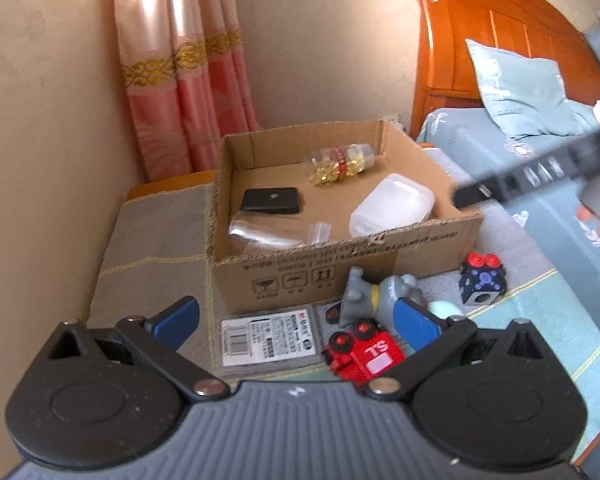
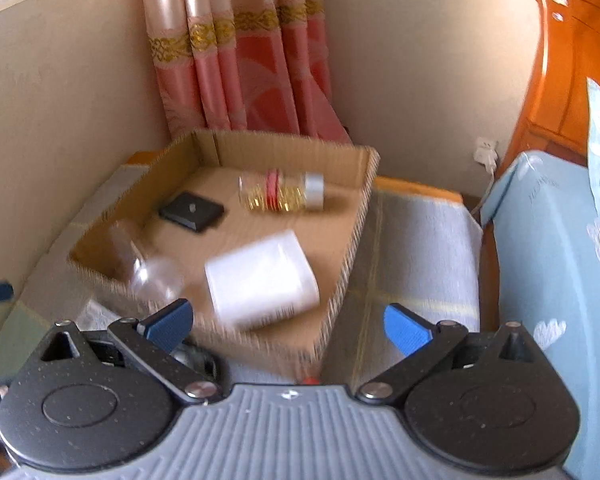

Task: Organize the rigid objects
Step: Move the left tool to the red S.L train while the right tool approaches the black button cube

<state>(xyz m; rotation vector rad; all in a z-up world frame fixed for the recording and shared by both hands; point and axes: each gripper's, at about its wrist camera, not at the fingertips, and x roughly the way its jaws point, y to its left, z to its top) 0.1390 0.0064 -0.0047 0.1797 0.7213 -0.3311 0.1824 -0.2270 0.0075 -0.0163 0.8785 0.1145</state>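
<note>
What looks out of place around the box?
The grey figurine lies toppled against the cardboard box front, and the red toy truck sits tipped beside it. Both remain outside, as does the black cube. Nothing looks spilled or damaged.

A home bedroom — a bed [image 1: 540,184] with an orange wooden headboard [image 1: 500,28], a pale blue floral pillow [image 1: 520,88] and matching sheet, stands against plain beige walls. Pink curtains [image 1: 172,72] with gold trim hang in the corner — a wall socket [image 2: 486,152] sits low beside the bed.
</note>
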